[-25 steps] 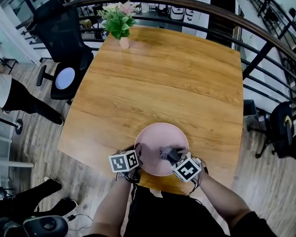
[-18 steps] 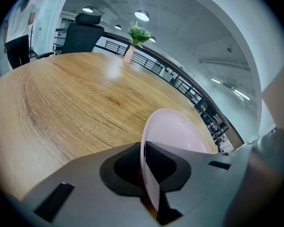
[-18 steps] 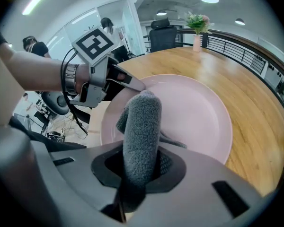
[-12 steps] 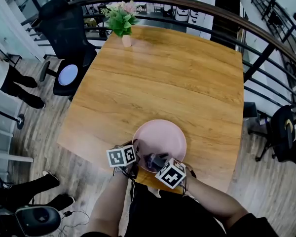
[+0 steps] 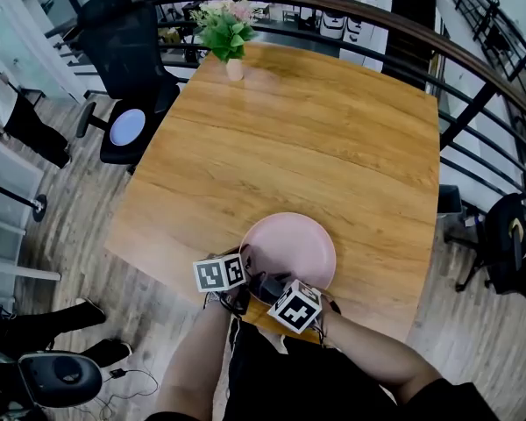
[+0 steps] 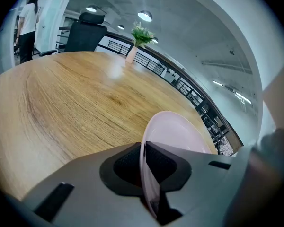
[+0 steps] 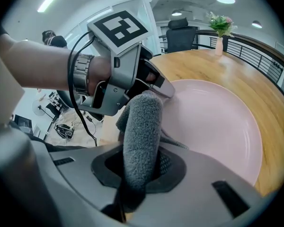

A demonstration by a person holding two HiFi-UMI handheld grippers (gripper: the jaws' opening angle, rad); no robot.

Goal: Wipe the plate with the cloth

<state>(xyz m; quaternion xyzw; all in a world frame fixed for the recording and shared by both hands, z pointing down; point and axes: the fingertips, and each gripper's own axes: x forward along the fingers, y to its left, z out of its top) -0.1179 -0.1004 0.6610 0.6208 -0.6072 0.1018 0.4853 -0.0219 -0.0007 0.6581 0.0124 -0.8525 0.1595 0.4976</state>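
A pink plate [image 5: 291,246] lies on the wooden table [image 5: 307,139] near its front edge. My left gripper [image 5: 241,273] is shut on the plate's left rim [image 6: 146,174], which stands edge-on between the jaws. Folded between the jaws of my right gripper [image 5: 267,286] is a grey cloth [image 7: 141,141], which rests on the near left part of the plate [image 7: 213,126], right beside the left gripper [image 7: 132,74].
A vase of flowers [image 5: 227,33] stands at the table's far left corner. A black office chair [image 5: 127,68] is left of the table. A dark railing [image 5: 456,68] curves round the far and right sides. A person's legs [image 5: 35,134] show at the left.
My right gripper has carried the cloth from the plate's near middle leftward to the near left rim, close to the left gripper. The left gripper has kept its hold.
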